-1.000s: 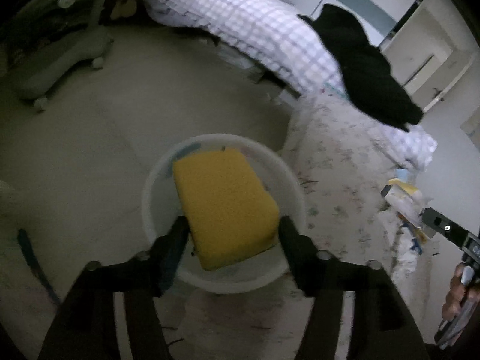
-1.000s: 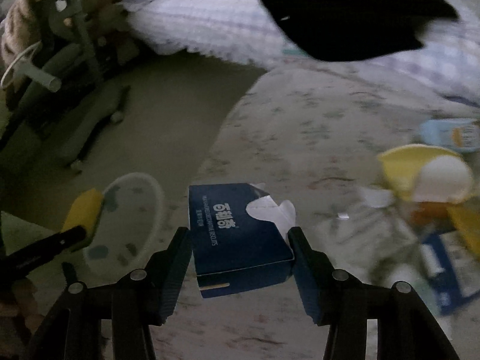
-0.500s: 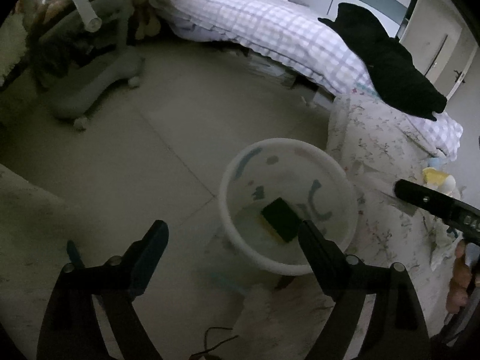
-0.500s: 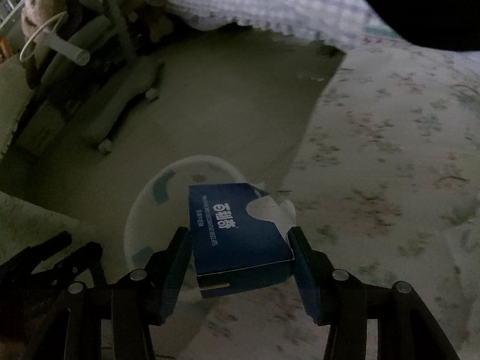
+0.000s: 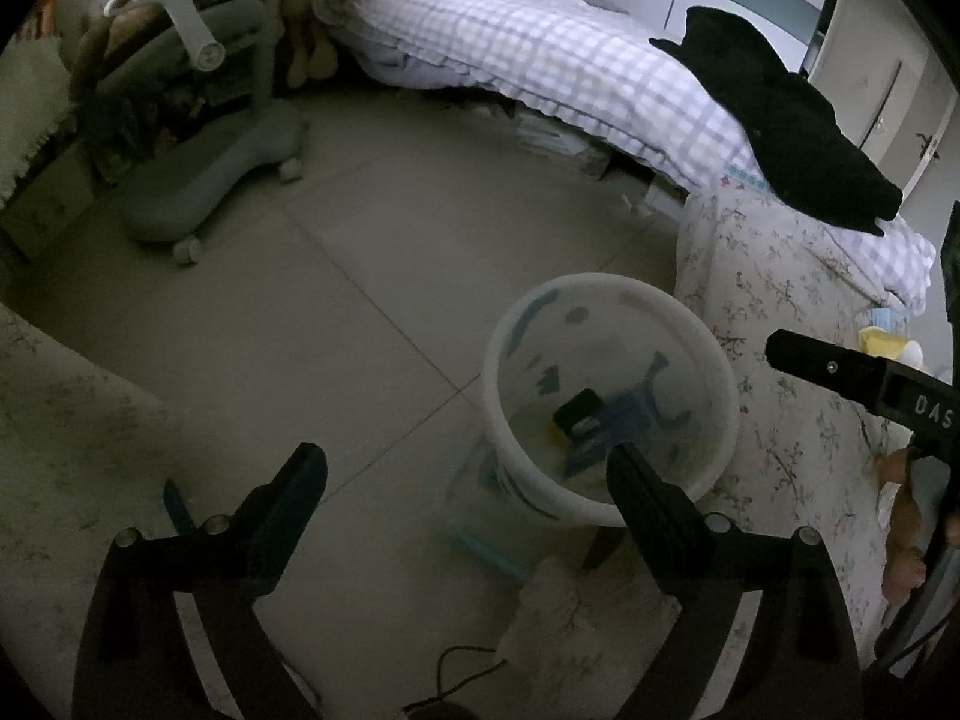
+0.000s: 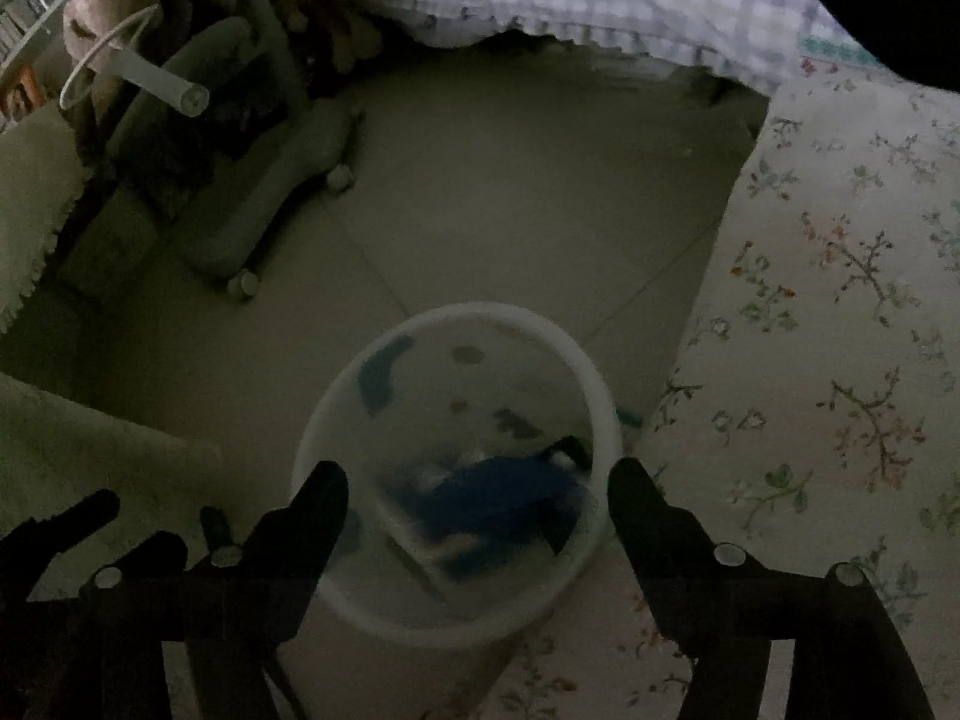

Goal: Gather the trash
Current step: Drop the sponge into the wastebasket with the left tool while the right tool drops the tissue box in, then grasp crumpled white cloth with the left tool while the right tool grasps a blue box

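A white round bin point(image 5: 708, 372) point(image 6: 336, 396) stands on the tiled floor beside a floral bedcover. A blue tissue box point(image 6: 504, 498) lies inside it, blurred, next to a dark-and-yellow sponge point(image 5: 579, 411) at the bottom. My left gripper point(image 5: 468, 468) hangs over the floor left of the bin, jaws opening wide, nothing between them. Directly over the bin, my right gripper point(image 6: 477, 489) has its jaws opening; the pads are clear of the box below. The right gripper's finger point(image 5: 840, 369) also shows at the right of the left wrist view.
A grey wheeled chair base point(image 5: 204, 180) stands on the floor at the back left. A checked quilt point(image 5: 540, 54) with a black garment point(image 5: 780, 120) covers the bed behind. The floral cover point(image 6: 840, 300) holds yellow litter point(image 5: 882, 342) at the far right.
The left jaws let the yellow sponge fall into the bin and spread wide. The right gripper carried the blue box over the bin and released it; the box now lies inside.
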